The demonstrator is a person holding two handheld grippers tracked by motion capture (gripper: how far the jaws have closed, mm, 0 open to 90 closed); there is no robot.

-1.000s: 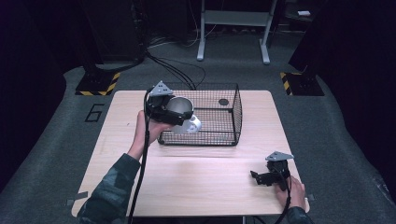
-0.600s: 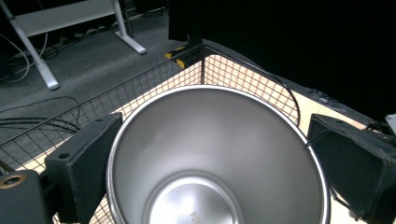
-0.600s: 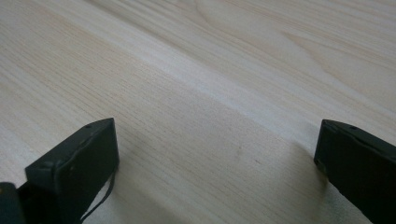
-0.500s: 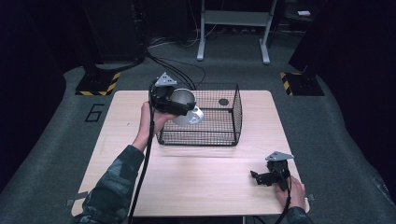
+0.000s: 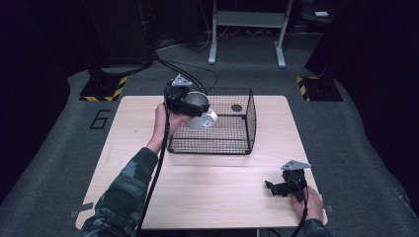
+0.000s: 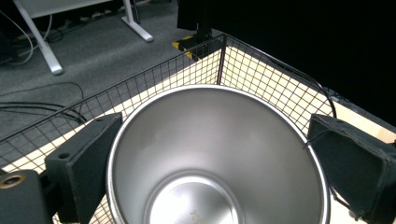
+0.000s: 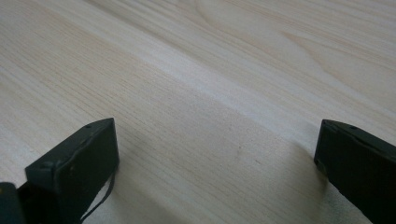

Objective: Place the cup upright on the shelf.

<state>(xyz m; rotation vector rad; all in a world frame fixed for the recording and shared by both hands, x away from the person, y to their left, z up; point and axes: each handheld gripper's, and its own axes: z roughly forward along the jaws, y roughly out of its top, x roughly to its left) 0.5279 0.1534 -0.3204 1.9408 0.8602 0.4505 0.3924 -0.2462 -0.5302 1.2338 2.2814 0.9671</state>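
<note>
Steel fills the space between the jaws of our left gripper [image 6: 205, 154]: a shiny metal cup [image 6: 215, 158], its open mouth facing the camera, with one black jaw pressed against each side of its rim. In the high view we see the left gripper [image 5: 190, 104] clamped on the cup [image 5: 200, 109] and held up above the table, at the near-left top edge of a black wire basket [image 5: 232, 133]. The cup is tilted, its base pointing toward the basket's inside. From the left gripper view, the basket's mesh walls [image 6: 261, 70] rise just behind the cup, with pale wood showing through them.

The basket stands on the far half of the light wooden table [image 5: 207, 192]; a small dark round thing [image 5: 236, 107] lies on its floor near the far side.

Our right gripper [image 5: 276, 187] rests low at the near-right corner of the table, well apart from the basket. In its own view its jaws stand wide apart with nothing between them but bare wood [image 7: 210, 93].
</note>
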